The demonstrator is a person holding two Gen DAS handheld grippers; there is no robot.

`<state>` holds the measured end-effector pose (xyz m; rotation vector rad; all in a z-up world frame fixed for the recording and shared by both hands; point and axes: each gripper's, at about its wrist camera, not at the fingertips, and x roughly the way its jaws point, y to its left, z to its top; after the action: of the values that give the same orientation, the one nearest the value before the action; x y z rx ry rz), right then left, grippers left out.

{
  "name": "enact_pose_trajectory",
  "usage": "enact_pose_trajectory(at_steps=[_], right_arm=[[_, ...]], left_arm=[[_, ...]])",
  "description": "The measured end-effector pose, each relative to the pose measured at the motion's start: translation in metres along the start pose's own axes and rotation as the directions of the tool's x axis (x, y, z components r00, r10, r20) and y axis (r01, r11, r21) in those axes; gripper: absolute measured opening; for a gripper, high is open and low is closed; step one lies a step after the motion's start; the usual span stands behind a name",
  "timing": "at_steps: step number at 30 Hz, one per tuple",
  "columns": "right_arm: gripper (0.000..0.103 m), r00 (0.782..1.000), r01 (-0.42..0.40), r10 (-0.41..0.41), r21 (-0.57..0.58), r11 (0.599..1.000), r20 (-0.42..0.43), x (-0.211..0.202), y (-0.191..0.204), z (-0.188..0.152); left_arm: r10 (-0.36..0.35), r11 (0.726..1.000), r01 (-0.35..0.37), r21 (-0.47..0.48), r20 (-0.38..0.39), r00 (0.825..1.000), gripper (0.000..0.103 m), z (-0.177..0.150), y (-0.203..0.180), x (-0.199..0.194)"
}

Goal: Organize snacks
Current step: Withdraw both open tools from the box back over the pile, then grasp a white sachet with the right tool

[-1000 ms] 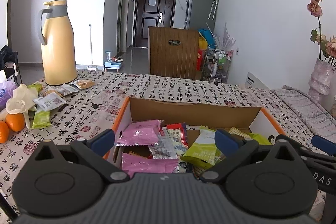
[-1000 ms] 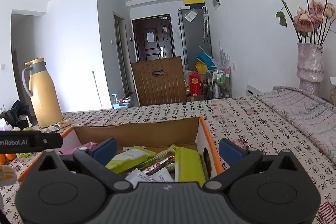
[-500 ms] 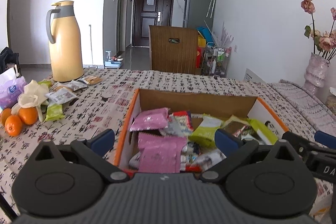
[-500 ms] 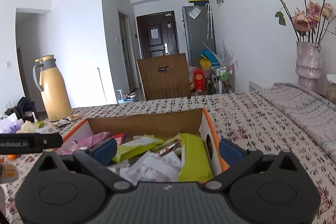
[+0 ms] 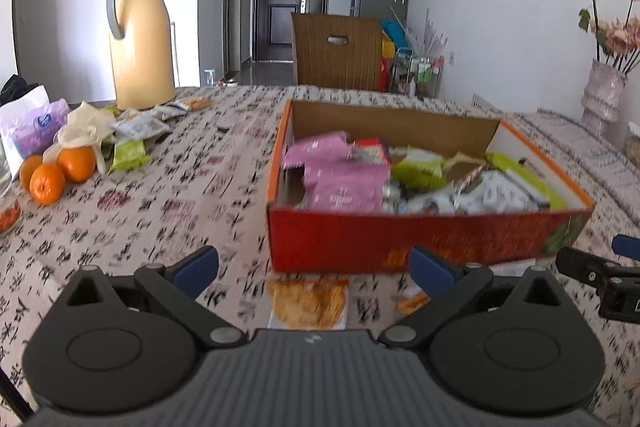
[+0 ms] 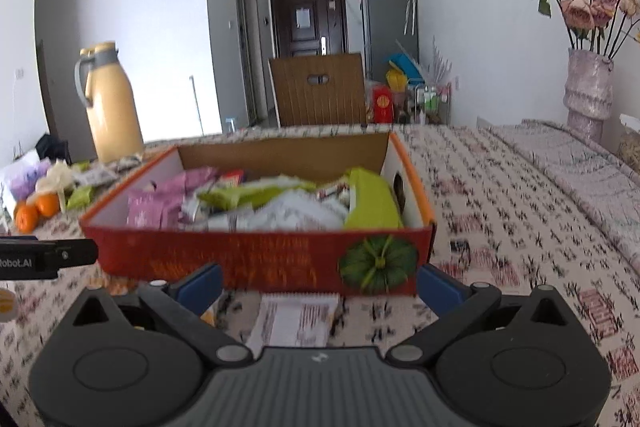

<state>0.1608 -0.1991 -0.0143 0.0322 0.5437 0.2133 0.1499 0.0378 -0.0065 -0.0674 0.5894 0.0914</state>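
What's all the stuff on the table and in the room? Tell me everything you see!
Open red and orange cardboard box: one, mid-table, full of pink, green and white snack packets.
Loose orange-printed snack packet: one, on the cloth before the box.
White printed packet: one, before the box.
Round oranges: three, far left.
Tall yellow thermos jug: one, back left.
Small loose packets: several, mixed colours, beside the jug.
Pale patterned vase of dried pink roses: one, right.
Brown wooden chair: one, behind the table.
Left gripper: black, blue-tipped jaws open, empty.
Right gripper: same, open, empty.
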Motion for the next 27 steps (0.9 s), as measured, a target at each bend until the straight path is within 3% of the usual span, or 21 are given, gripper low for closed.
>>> enact_pose_trajectory(at_steps=[12, 17, 23, 27], right_arm=[[0.103, 0.991, 0.003, -0.008, -0.036, 0.999, -0.137, 0.024, 0.009, -0.011], [0.103, 0.977, 0.042, -0.051, -0.051, 0.998, -0.206, 0.045, 0.016, -0.011], [0.103, 0.965, 0.083, -0.087, -0.027, 0.996, -0.247, 0.065, 0.013, -0.015], [0.103, 0.971, 0.091, -0.094, -0.024, 0.996, -0.221, 0.066, 0.012, -0.018]], left_arm=[[0.009, 1.000, -0.009, -0.008, -0.039, 0.999, 0.103, -0.022, 0.007, 0.017], [0.003, 1.000, -0.004, -0.027, -0.049, 0.999, 0.103, -0.023, 0.010, 0.022], [-0.009, 0.999, 0.007, -0.037, -0.060, 0.998, 0.103, -0.024, 0.011, 0.026], [-0.011, 0.999, 0.009, -0.039, -0.065, 0.998, 0.103, -0.025, 0.011, 0.027]])
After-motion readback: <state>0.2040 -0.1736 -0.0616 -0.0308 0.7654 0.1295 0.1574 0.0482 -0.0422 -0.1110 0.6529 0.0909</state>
